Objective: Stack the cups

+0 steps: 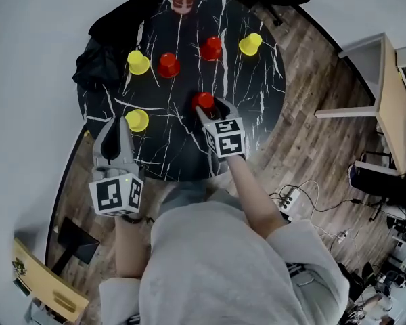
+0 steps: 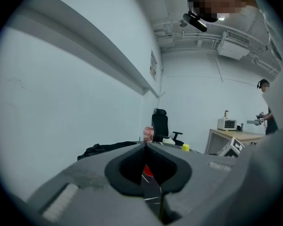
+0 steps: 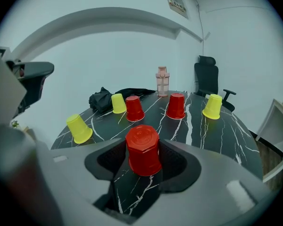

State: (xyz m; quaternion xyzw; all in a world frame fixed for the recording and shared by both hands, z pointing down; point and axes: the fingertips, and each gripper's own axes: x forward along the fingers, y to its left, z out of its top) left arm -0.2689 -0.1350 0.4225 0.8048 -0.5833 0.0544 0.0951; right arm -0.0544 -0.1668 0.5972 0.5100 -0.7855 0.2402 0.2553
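Red cup [image 3: 143, 149], upside down toward the tabletop's [image 1: 183, 147] near edge, clamped between right gripper [image 1: 210, 107] jaws. Left gripper [image 1: 115, 124] jaws together, empty, at near-left edge beside yellow cup [image 1: 137, 120].

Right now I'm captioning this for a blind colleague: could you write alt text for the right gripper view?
An upside-down red cup stands on a black marbled table, gripped between the jaws of the right gripper. Behind it stand two more red cups and three yellow cups, all upside down, with a pink bottle at the far edge.
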